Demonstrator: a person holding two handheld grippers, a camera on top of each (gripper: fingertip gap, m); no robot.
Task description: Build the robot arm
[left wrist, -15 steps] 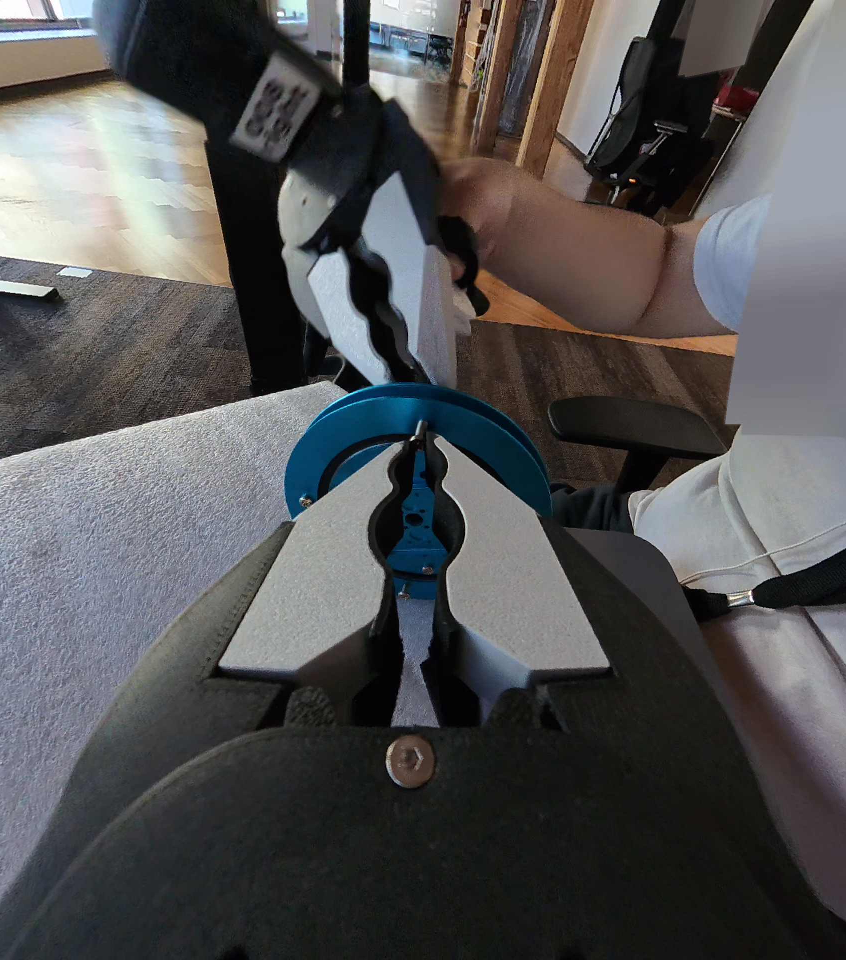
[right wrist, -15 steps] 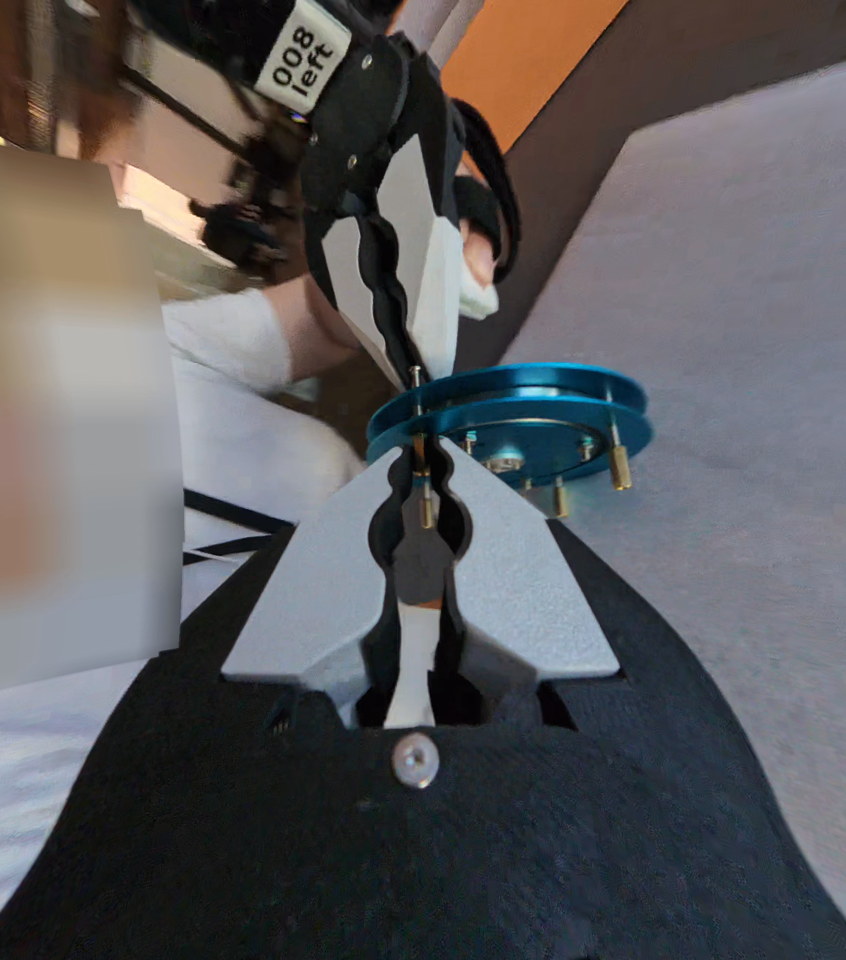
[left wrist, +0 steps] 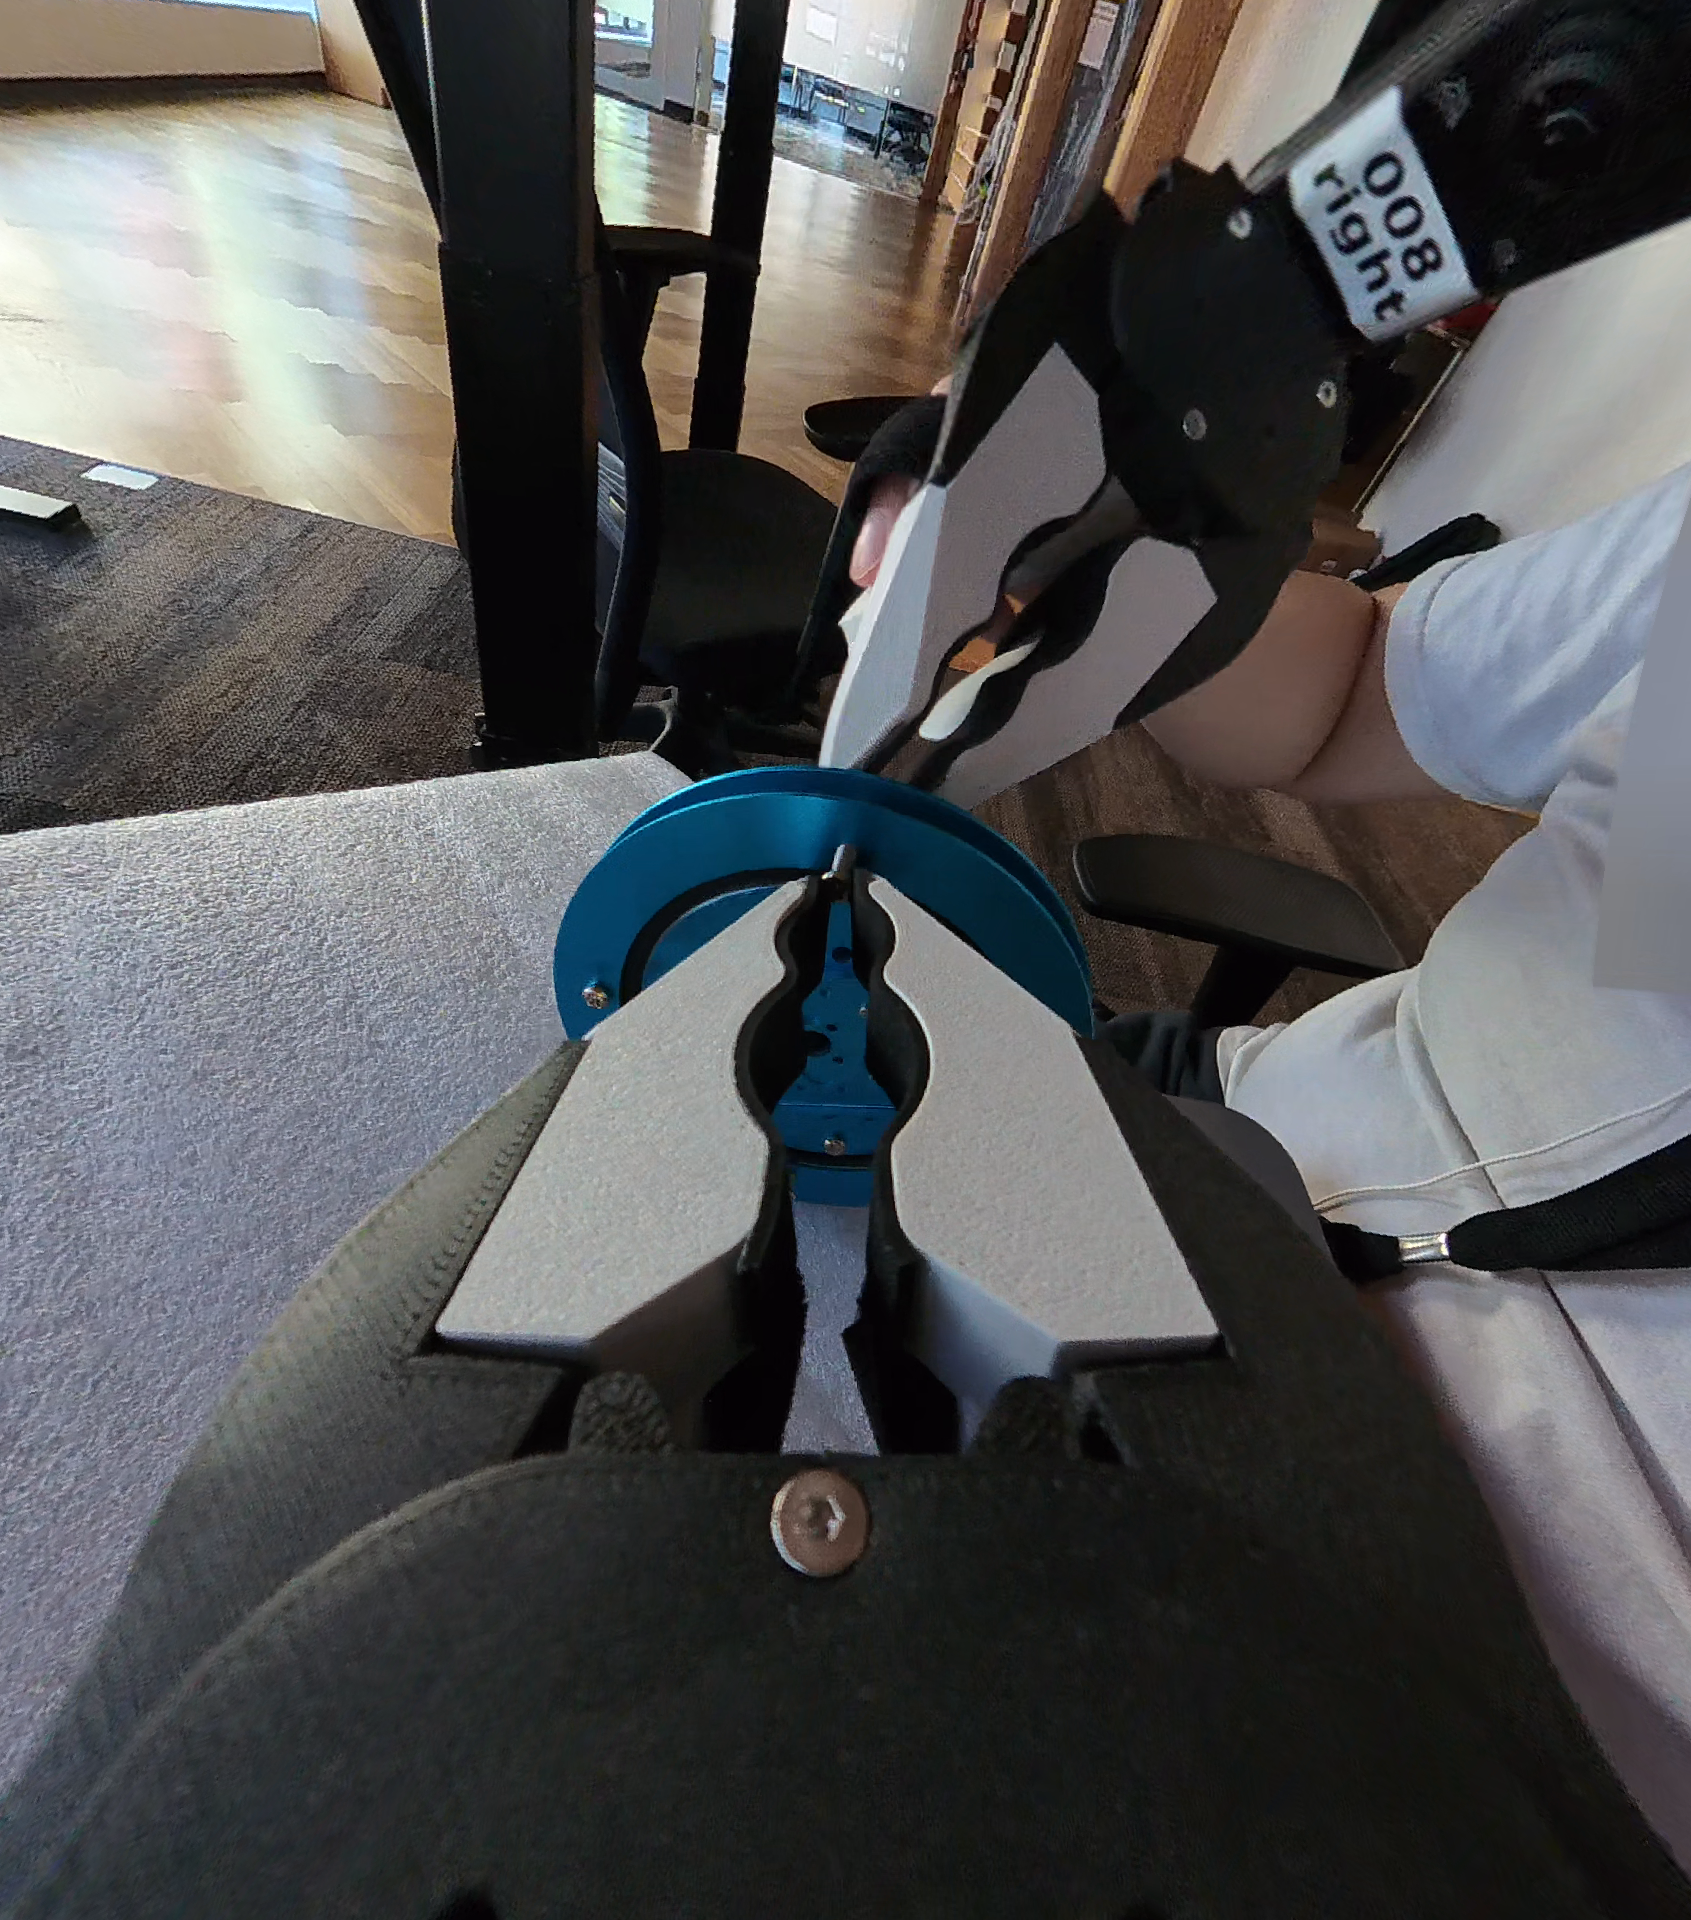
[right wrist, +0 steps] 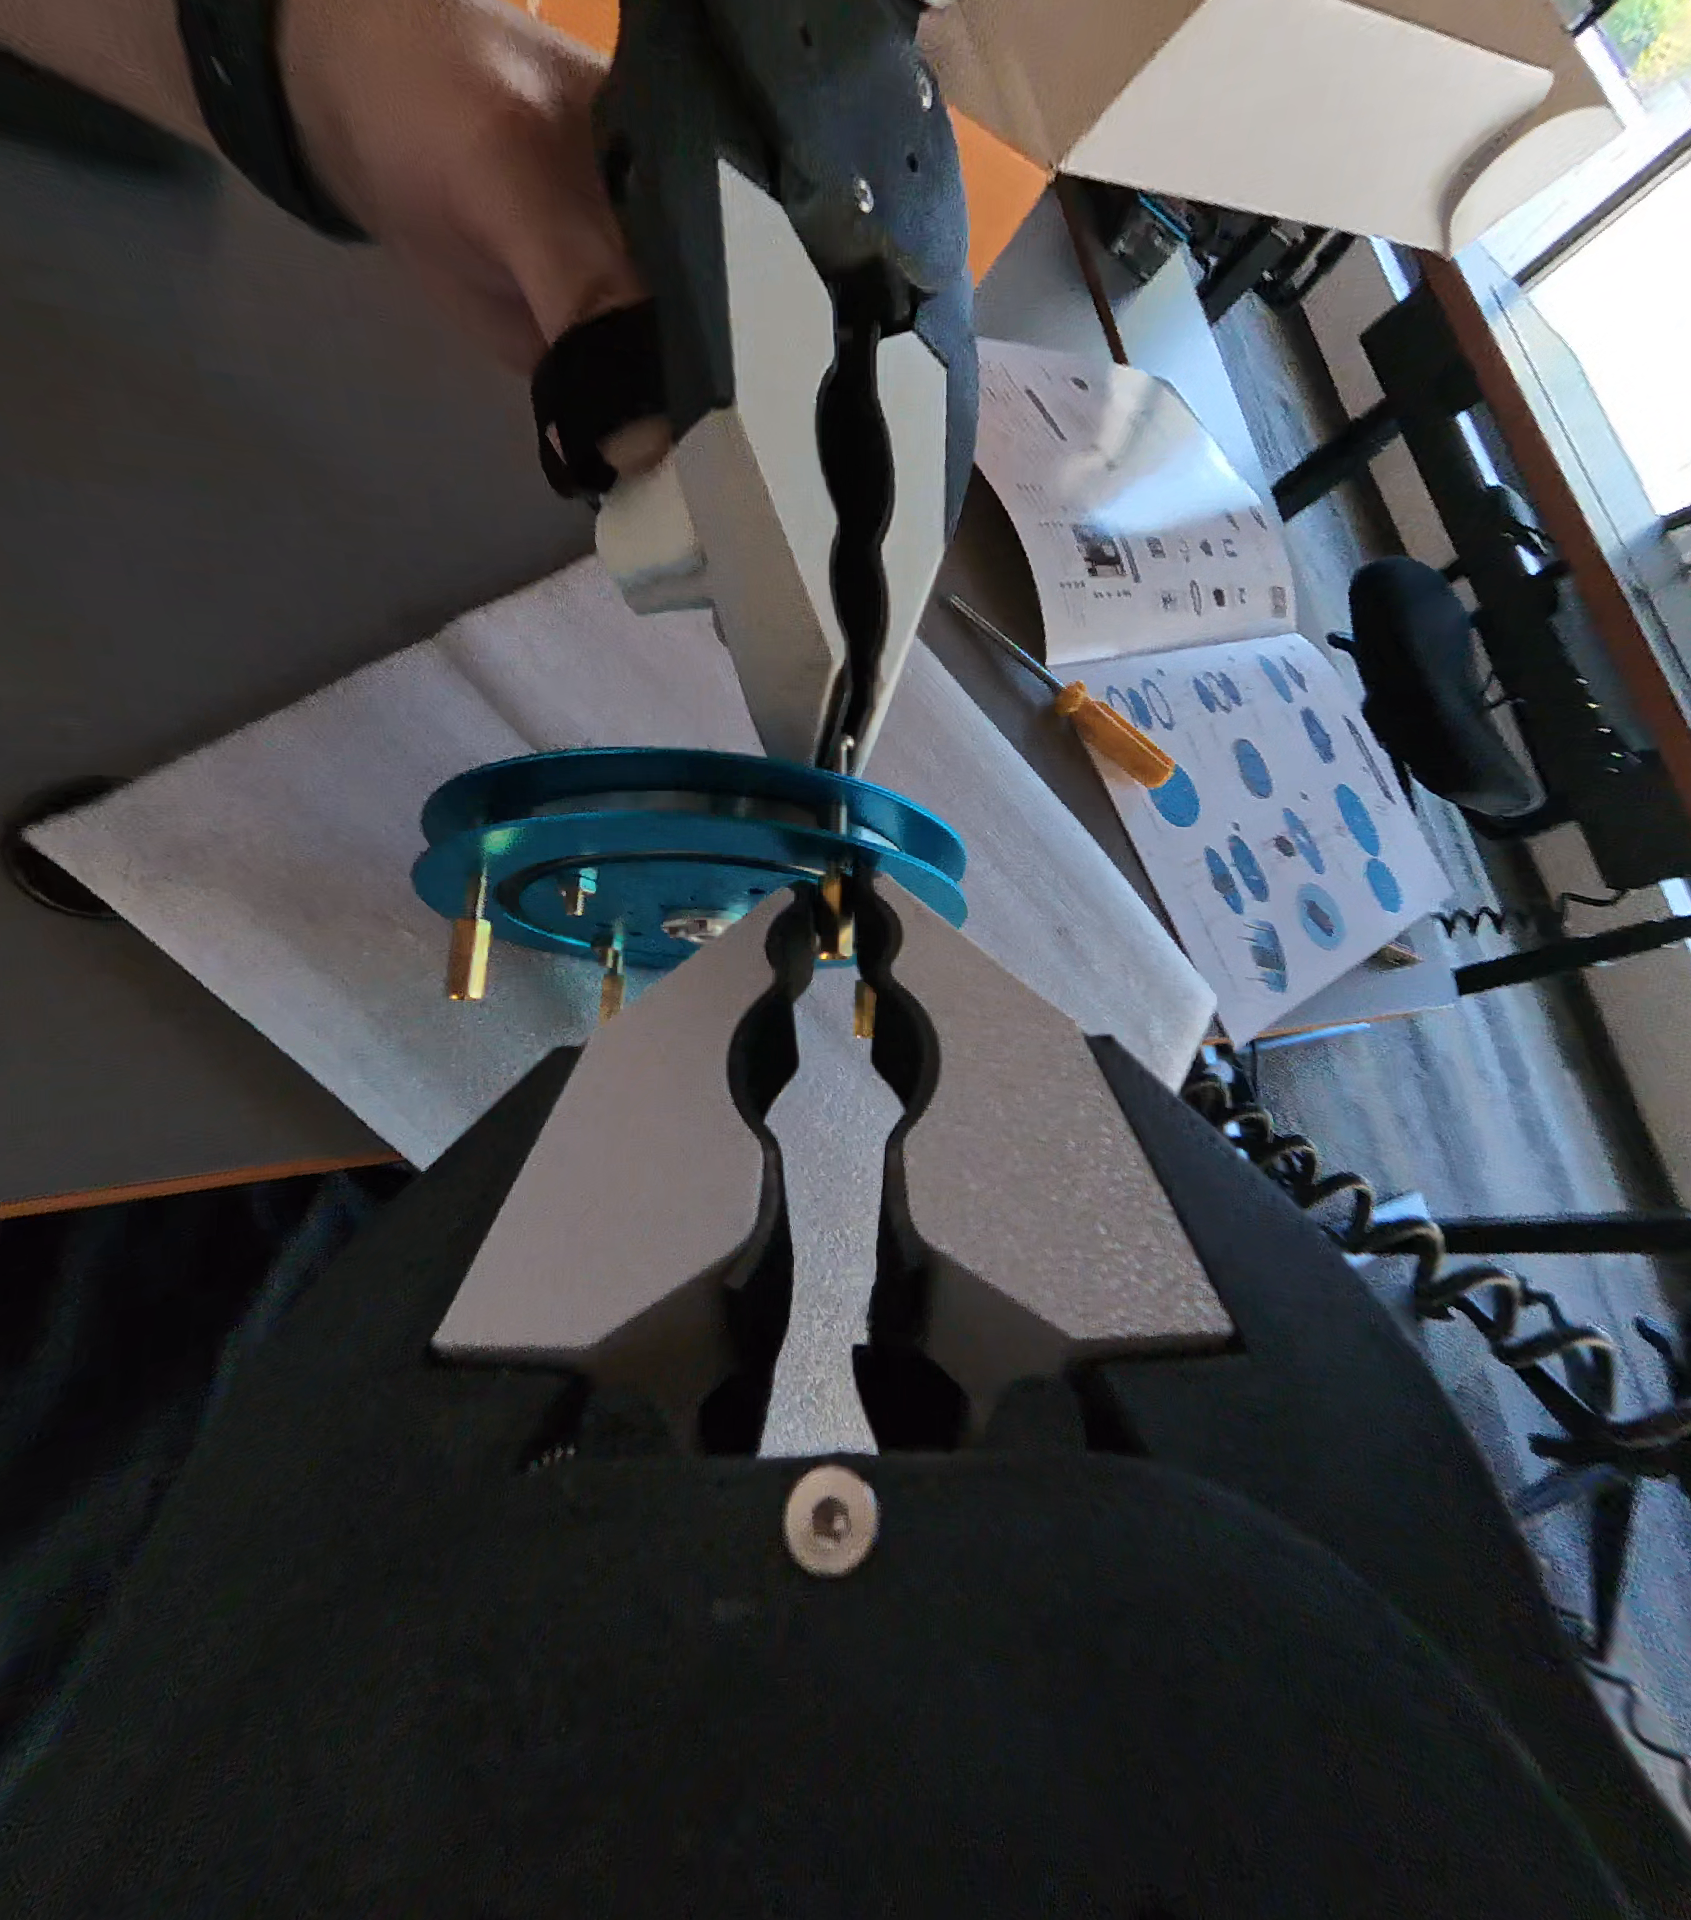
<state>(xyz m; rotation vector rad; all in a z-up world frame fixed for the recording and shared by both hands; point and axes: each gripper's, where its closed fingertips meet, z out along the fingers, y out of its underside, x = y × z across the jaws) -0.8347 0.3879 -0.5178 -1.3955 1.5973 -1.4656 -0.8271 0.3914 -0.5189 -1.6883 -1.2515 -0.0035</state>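
A blue two-disc metal assembly (right wrist: pixel 612 831) with brass standoffs (right wrist: pixel 467 951) under it hangs in the air between both grippers, above a white foam sheet (right wrist: pixel 301 831). My left gripper (left wrist: pixel 836 883) is shut on a small dark screw (left wrist: pixel 841 860) at the disc's rim (left wrist: pixel 716 842). In the right wrist view it (right wrist: pixel 846 743) comes down from above onto the top disc. My right gripper (right wrist: pixel 833 920) is shut on a brass standoff (right wrist: pixel 833 930) under the lower disc. In the left wrist view it (left wrist: pixel 888 769) reaches the assembly's far edge from the upper right.
An orange-handled screwdriver (right wrist: pixel 1111 732) and an open instruction booklet (right wrist: pixel 1267 831) lie on the grey table (right wrist: pixel 145 520) beyond the foam. A coiled cable (right wrist: pixel 1443 1299) hangs at the right. A black table leg (left wrist: pixel 519 416) and an office chair (left wrist: pixel 1236 904) stand behind. A person's arm (left wrist: pixel 1267 686) is close. The tips of both grippers are at nearly the same place.
The right gripper has swung around the assembly from the upper left to the upper right of the left wrist view. Both grippers stay shut, with the discs between them.
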